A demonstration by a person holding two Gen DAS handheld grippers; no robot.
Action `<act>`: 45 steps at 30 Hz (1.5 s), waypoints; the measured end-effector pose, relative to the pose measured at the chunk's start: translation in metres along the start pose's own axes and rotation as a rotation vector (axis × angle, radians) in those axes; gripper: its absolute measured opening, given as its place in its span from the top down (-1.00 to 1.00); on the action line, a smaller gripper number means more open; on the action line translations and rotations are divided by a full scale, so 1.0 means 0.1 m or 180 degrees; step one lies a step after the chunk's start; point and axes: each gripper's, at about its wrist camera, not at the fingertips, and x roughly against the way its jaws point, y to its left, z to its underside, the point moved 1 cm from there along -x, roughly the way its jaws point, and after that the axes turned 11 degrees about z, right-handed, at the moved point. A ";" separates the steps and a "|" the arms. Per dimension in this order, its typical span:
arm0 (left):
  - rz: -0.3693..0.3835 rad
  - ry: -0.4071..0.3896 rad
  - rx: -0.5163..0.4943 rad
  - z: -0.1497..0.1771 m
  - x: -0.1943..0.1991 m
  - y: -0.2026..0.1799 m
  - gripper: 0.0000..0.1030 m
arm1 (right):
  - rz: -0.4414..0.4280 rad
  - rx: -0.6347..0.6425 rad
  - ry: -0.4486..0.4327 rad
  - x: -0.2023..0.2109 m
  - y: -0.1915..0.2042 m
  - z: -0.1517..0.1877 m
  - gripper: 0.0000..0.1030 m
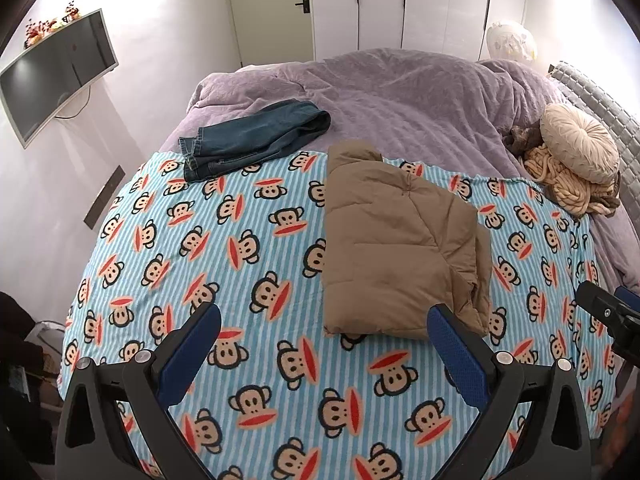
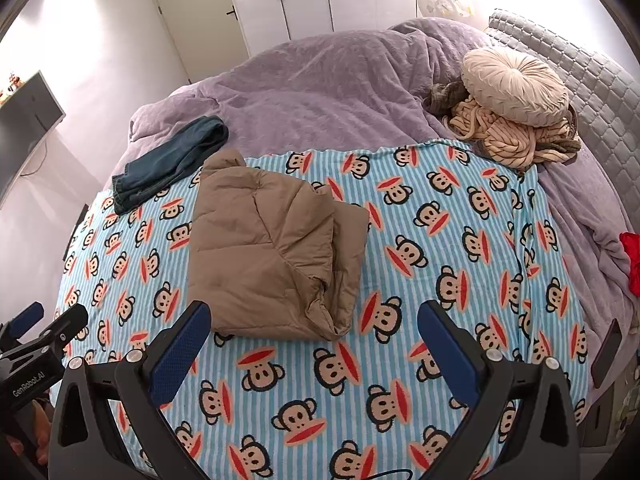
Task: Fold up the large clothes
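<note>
A tan padded jacket [image 1: 400, 240] [image 2: 276, 248] lies folded into a thick bundle on a blue striped blanket printed with monkey faces [image 1: 240, 280] [image 2: 440, 240]. My left gripper [image 1: 324, 320] hovers open just in front of the bundle's near edge, holding nothing. My right gripper [image 2: 314, 318] is likewise open and empty, with the bundle's near right corner between and beyond its fingertips. The right gripper also shows at the far right edge of the left wrist view [image 1: 616, 316]; the left one shows at the left edge of the right wrist view [image 2: 36, 332].
Folded dark blue jeans [image 1: 252, 140] [image 2: 168, 160] rest at the blanket's far left corner on a purple duvet [image 1: 400, 96] [image 2: 320, 92]. A round beige cushion [image 1: 580, 144] [image 2: 516, 84] sits on crumpled knitwear [image 2: 508, 140] at the right. A red item [image 2: 632, 260] lies by the bed's right edge.
</note>
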 end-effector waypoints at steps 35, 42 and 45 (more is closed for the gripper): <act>-0.0035 0.0045 -0.0007 -0.05 -0.15 0.06 -1.00 | -0.0002 -0.0051 0.0022 -0.05 0.00 -0.03 -0.99; -0.0050 0.0056 -0.0045 -0.06 -0.21 0.08 -1.00 | -0.0005 -0.0043 0.0020 -0.06 0.00 -0.05 -0.99; -0.0057 0.0053 -0.0055 -0.07 -0.22 0.08 -1.00 | 0.0000 -0.0041 0.0019 -0.06 0.00 -0.04 -0.99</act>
